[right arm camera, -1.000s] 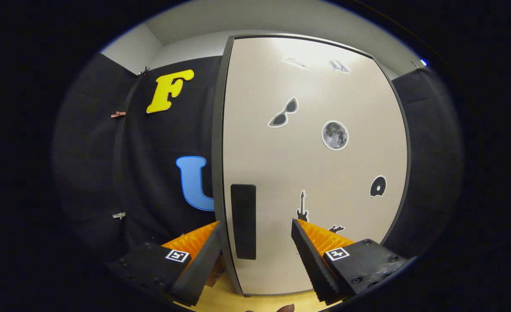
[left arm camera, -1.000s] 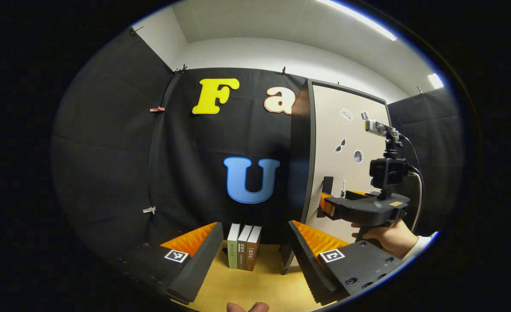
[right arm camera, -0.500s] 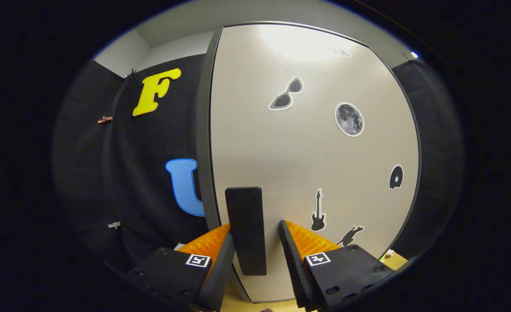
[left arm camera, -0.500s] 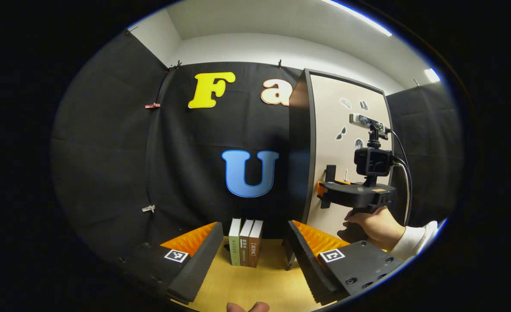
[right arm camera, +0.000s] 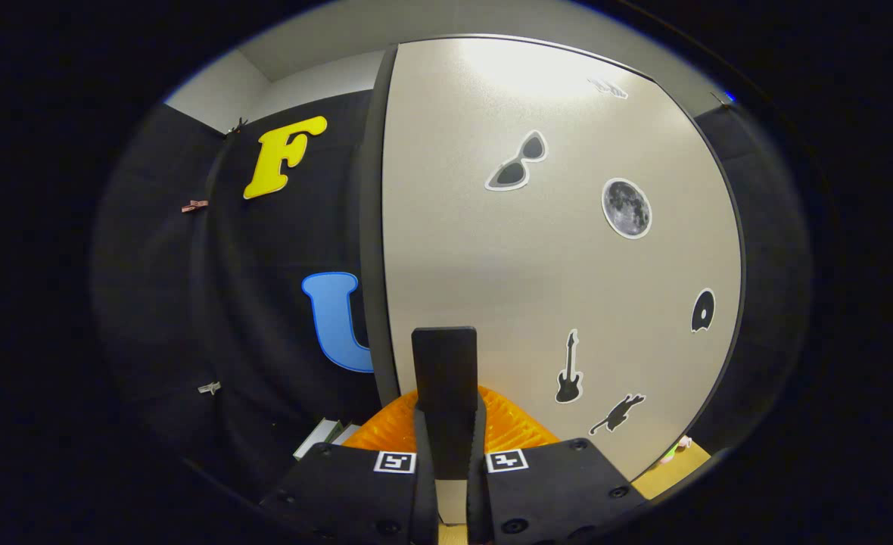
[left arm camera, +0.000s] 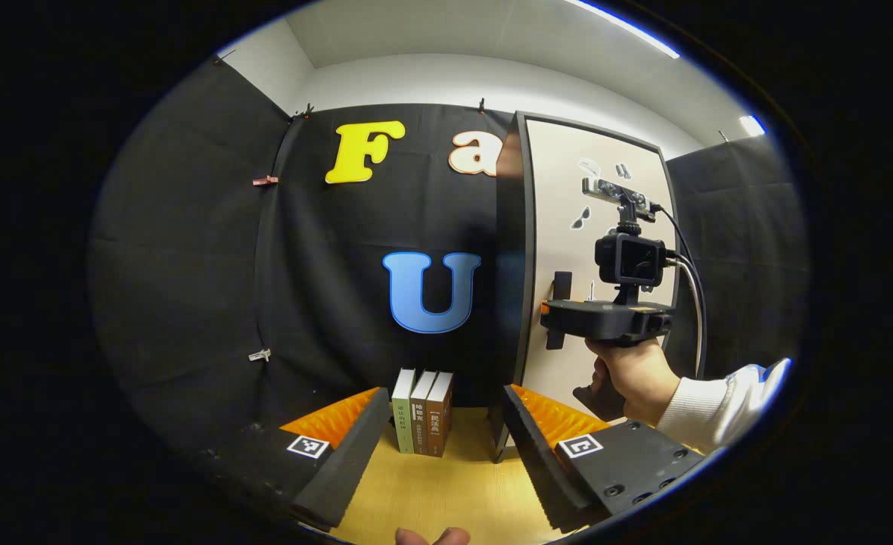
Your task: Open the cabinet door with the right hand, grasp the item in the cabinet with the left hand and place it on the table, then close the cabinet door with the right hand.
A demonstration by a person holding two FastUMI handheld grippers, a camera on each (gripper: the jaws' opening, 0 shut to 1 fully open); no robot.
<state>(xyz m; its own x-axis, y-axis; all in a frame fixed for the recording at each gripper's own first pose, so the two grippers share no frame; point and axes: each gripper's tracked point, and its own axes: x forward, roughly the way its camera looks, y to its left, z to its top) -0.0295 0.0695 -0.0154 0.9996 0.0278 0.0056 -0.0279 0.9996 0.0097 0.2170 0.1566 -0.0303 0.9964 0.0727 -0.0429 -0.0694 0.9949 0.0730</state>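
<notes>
Since half a second ago the right gripper [right arm camera: 446, 454] has closed its two fingers onto the tall black slab handle [right arm camera: 445, 363] of the cabinet, and both now press its lower part from either side. The beige cabinet door with a dark frame [right arm camera: 552, 250] is shut, so whatever item lies inside is hidden.

The right gripper view brings the door's stickers close: sunglasses [right arm camera: 517, 160], a moon [right arm camera: 626, 208], a disc [right arm camera: 702, 309] and a guitar [right arm camera: 568, 367].

The left gripper view stands farther back and shows that same gripper from the side, held by a hand [left arm camera: 632, 375] in a white sleeve [left arm camera: 719, 405], meeting the handle at the door's left edge. It also shows three upright books, one green and two brown [left arm camera: 422, 411], on the pale wooden table [left arm camera: 431, 492] just left of the cabinet. The left gripper [left arm camera: 443, 446] hangs above the table with its fingers wide apart, holding nothing.
</notes>
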